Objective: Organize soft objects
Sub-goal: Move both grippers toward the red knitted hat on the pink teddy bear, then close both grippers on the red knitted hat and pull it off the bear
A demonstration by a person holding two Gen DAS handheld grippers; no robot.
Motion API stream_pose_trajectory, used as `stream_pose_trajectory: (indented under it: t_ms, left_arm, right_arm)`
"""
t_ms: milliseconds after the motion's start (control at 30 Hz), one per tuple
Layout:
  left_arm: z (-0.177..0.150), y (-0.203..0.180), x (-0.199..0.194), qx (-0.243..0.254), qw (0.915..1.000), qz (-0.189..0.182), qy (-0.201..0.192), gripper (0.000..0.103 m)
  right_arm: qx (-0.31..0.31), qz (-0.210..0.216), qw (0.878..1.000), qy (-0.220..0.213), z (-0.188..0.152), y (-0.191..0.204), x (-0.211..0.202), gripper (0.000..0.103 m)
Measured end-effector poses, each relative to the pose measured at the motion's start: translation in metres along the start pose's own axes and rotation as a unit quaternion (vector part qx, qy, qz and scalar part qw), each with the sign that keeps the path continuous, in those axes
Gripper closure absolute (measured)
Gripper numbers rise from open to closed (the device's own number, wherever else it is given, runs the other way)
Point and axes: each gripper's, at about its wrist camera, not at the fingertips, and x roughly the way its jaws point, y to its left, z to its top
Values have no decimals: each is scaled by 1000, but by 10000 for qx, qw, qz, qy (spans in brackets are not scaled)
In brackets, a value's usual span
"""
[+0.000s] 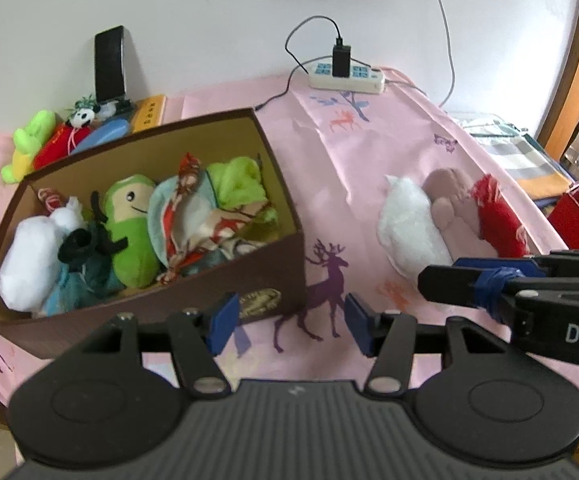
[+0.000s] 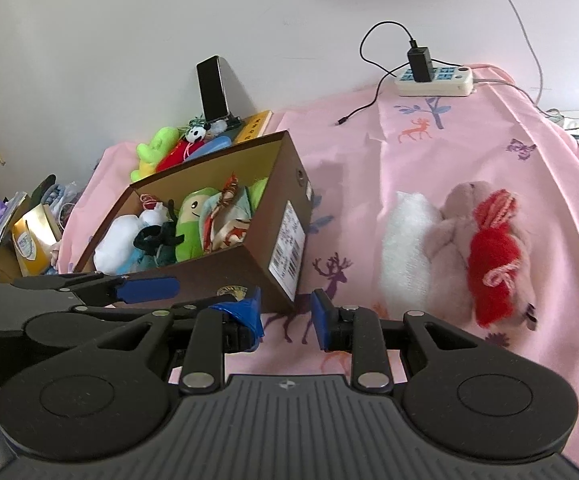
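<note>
A brown cardboard box [image 1: 277,280] [image 2: 245,268] sits on the pink cloth, holding several soft toys: a green plush [image 1: 131,228] [image 2: 191,224], a white plush [image 1: 25,260], patterned cloth [image 1: 197,216]. To its right lie a white plush [image 1: 409,224] [image 2: 405,248], a beige plush [image 1: 447,196] [image 2: 453,236] and a red knitted toy [image 1: 497,220] [image 2: 493,264]. My left gripper [image 1: 287,326] is open and empty in front of the box. My right gripper [image 2: 287,316] is open and empty, near the box's front corner.
Behind the box lie a lime plush [image 1: 29,144], a red toy with a panda [image 1: 77,124], a phone [image 1: 109,64] leaning on the wall and a yellow book [image 1: 151,110]. A power strip [image 1: 347,76] with charger and cable sits at the back. Clutter lies beyond both table sides.
</note>
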Motion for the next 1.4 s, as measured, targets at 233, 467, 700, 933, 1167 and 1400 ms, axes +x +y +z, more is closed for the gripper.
stream_pose_trajectory:
  t_ms: [233,467,700,933,1167,1400]
  left_arm:
    - [-4,-17,6,88,9999,41,138,46]
    - [-5,-31,15,178,9993,96,312,46]
    - [-6,-46,20,319,9988,37,375,46]
    - [-5,-65,25,439,9982,-123,402,45]
    - [1,-86,22,560,9958,-683,257,44]
    - [17,-117,22,787,9893,-1222,-124,42]
  right_arm:
    - [-52,-165,9998,76,-8,-9,-6,93]
    - [42,-254,9996,133,-15,-20,-12,93]
    - [107,-336,9992,165,-19,-34,-18,93]
    - [258,-426,9987,113,-20,-54,-29,93]
    - [422,-493,9979,-74,-16,-75,-45,93]
    - [924,-591,9935,-311,-1,-110,-55,93]
